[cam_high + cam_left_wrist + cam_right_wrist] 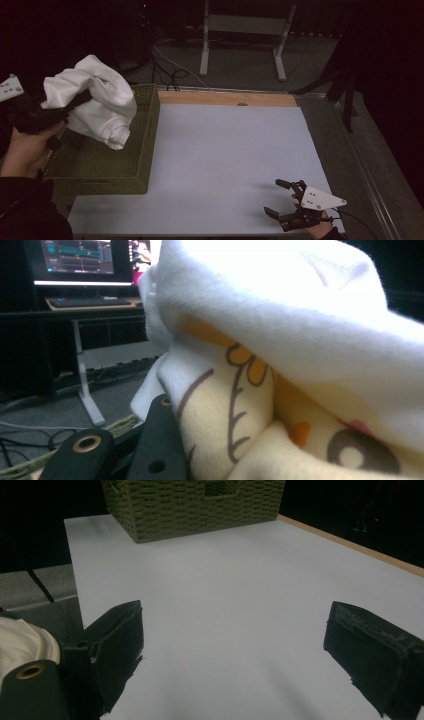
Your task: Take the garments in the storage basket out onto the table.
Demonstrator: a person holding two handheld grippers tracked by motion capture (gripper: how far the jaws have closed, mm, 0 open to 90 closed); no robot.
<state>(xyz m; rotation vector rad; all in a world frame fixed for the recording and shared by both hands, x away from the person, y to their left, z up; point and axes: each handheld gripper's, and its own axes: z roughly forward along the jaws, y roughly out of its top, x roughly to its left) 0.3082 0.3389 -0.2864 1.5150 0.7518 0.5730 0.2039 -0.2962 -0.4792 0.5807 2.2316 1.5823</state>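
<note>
Left gripper (75, 102) at 9 o'clock in the high view, raised over the green woven basket (145, 150), jaws clamped on a bunched white garment (102, 100). Garment hangs clear above the basket interior. Left gripper view: cloth (280, 365) shows a cartoon print, subject unclear at this range. Right gripper (280, 197) at 5 o'clock, low over the pale mat (225, 155), jaws spread wide, nothing between them.

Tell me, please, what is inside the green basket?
The green basket shows bare woven floor; the white garment held above by the left gripper hides its far part.
</note>
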